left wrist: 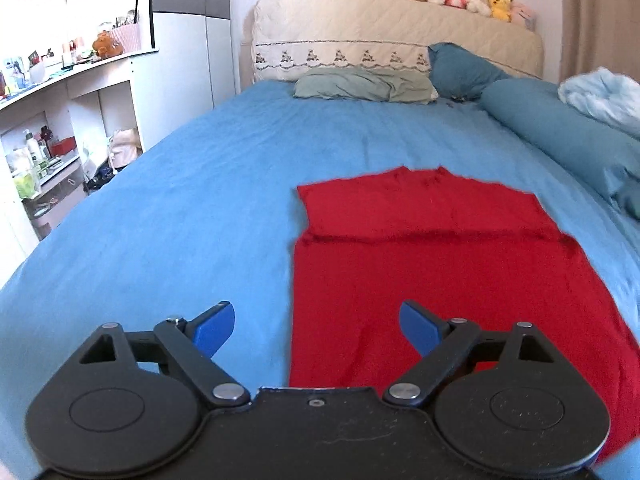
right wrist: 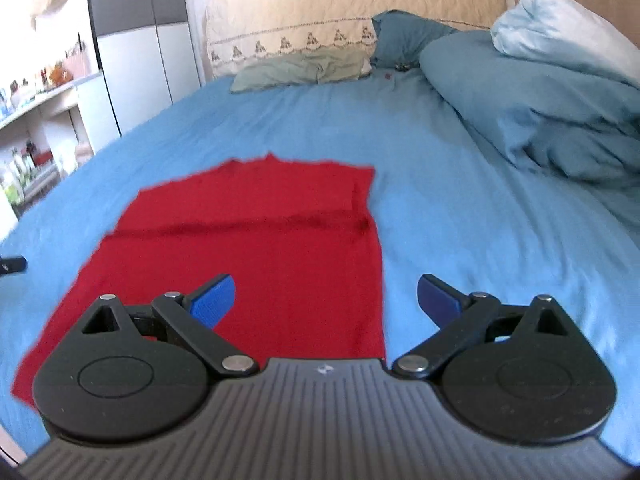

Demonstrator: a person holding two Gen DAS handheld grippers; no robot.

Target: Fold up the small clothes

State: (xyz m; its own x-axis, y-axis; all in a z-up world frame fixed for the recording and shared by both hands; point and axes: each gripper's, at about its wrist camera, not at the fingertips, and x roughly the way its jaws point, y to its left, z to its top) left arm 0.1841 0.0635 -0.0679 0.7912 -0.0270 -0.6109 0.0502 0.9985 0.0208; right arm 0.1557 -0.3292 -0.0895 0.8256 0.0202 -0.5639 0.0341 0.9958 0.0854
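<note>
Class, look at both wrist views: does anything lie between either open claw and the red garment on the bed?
Nothing visible does. The red garment lies flat on the blue sheet, directly ahead of the left claw and right claw.

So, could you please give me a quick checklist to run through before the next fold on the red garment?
1. Left tongs open and empty: ok.
2. Right tongs open and empty: ok.
3. Red garment lies flat on the blue sheet: ok.
4. Sleeves already folded in, sides straight: ok.
5. Bare sheet around the garment, duvet well apart from it: ok.
6. Near hem, hidden under the tongs: cannot tell.
</note>
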